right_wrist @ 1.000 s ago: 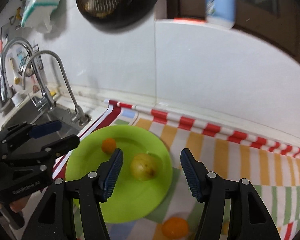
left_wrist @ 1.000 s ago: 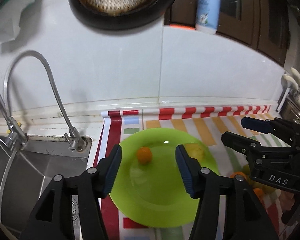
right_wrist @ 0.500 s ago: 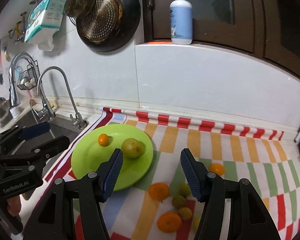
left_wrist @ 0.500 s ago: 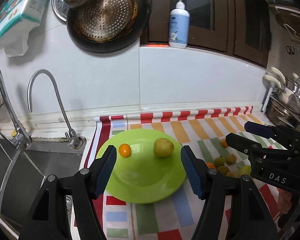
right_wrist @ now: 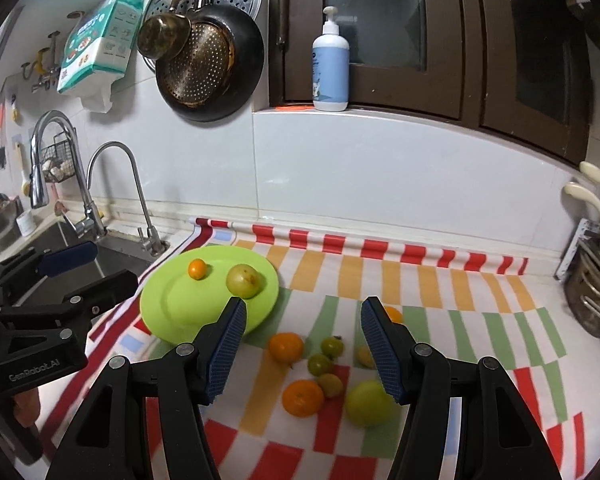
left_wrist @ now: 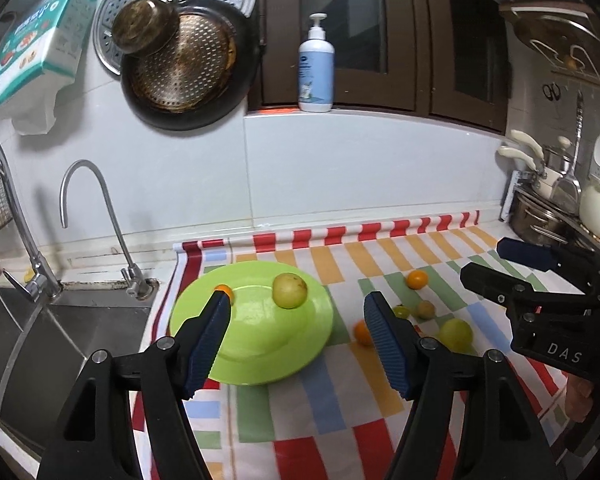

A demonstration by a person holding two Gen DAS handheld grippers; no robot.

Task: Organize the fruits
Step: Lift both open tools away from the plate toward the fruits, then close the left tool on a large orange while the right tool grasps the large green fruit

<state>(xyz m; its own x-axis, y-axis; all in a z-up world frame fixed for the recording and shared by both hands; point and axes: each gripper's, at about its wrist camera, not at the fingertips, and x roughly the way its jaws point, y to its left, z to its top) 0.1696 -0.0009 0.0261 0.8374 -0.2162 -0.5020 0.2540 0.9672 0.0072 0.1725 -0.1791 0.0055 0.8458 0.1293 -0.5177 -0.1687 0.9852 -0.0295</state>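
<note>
Left wrist: we note the left gripper (left_wrist: pixel 298 344) with ribbed blue pads, jaws opening and nothing between them, above a glossy round green plate (left_wrist: pixel 260 364) on the striped cloth (left_wrist: pixel 340 440).

Right wrist: the right gripper (right_wrist: pixel 302 350) stands apart, empty. Loose round fruits (right_wrist: pixel 302 398) lie clustered on the cloth beside the plate.
</note>
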